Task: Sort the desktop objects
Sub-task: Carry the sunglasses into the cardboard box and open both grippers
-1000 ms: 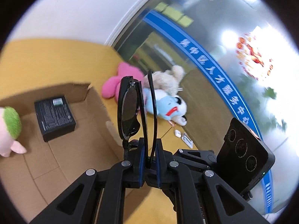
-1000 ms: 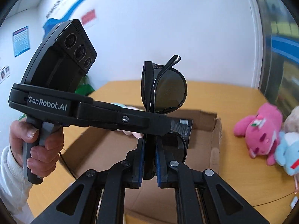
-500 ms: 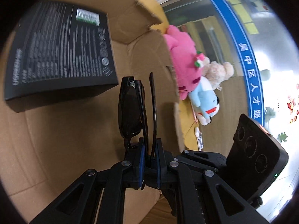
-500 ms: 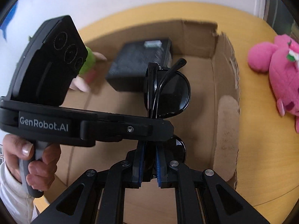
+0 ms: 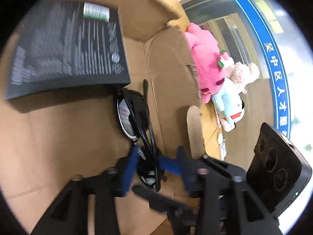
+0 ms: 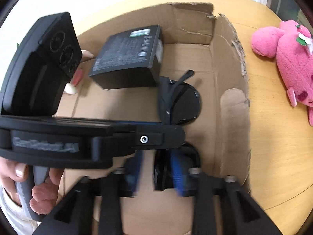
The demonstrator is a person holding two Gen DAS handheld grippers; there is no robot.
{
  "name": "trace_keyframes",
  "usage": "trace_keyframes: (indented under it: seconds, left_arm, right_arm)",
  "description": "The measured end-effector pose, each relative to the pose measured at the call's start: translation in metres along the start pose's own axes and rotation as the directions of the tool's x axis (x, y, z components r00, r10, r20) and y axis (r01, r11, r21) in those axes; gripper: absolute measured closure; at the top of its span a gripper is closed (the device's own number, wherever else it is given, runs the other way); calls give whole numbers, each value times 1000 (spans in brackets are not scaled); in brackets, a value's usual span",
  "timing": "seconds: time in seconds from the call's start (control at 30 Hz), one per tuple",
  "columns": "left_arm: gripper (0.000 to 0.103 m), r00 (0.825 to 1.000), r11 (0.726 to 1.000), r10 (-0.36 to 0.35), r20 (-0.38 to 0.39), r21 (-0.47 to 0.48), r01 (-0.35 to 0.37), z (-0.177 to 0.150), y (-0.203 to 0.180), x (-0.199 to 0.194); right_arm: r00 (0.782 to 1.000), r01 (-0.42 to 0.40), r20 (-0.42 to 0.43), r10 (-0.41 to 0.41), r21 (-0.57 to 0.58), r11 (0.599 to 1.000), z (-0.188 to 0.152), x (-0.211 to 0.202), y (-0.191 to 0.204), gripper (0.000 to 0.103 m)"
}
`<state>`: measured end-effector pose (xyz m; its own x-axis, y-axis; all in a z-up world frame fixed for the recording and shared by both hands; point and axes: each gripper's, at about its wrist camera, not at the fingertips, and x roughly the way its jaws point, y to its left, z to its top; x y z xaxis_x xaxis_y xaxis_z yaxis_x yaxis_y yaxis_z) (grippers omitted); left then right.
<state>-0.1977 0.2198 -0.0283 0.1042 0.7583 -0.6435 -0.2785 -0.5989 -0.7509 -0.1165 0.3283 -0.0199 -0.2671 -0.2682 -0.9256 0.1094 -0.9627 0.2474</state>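
Folded black sunglasses point(image 5: 135, 117) lie in the cardboard box point(image 5: 58, 137), beside a black carton point(image 5: 66, 49). My left gripper point(image 5: 156, 162) is open, its blue pads apart on either side of the glasses' near end. In the right wrist view the sunglasses point(image 6: 182, 101) lie on the box floor point(image 6: 195, 58) next to the black carton point(image 6: 127, 54). My right gripper point(image 6: 156, 168) is open around their near lens. The left gripper's body point(image 6: 58, 133) crosses that view in front.
A pink plush point(image 6: 289, 58) lies on the yellow table point(image 6: 273, 156) right of the box. The pink plush point(image 5: 207, 62), a beige one point(image 5: 244, 74) and a light blue one point(image 5: 230, 107) lie beyond the box wall. A small plush point(image 6: 76, 78) lies in the box's left part.
Both grippers have opened and let go of the sunglasses, which have dropped and tilted onto the box floor beside the black carton. Both views are blurred by motion.
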Motion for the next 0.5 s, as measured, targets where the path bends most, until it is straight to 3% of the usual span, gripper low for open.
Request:
trace_keyframes:
  seconds: [0.07,0.17,0.23,0.3,0.37,0.4,0.47,0.5]
  left_arm:
    - [57,998,999,18,60,46,-21,-12,-16,-24]
    - [56,982,989,41,184,135,-66,-42,-45,-75]
    - [56,944,967,117,308,180,-178,-70,-70,-116]
    - [44,892,931,159,423,236,-278,-103,-94,-156]
    - [34,824,892,189,534,258,-372,-139,-115,-190]
    - [29,777,862,202,596,268,-429,-161,-128,-207]
    - [24,707,815,223,671,269,-513,-195,-139,-230]
    - [24,684,803,233,691,260,-536,-202,-142,-235]
  right_arm:
    - [999,18,31,-17,-46,999,-7,-12,12,37]
    - [993,56,108,-43,-115,992,-18,-40,32,28]
    - [984,73,171,-48,-148,986,-34,-64,41,26]
    - [966,98,253,-54,-165,981,-35,-91,41,23]
    - [940,120,338,-54,-178,977,-43,-118,43,16]
    - [924,133,379,-55,-183,974,-43,-131,41,13]
    - [888,148,458,-48,-186,971,-57,-155,51,4]
    - [868,147,494,-41,-178,973,-68,-166,54,0]
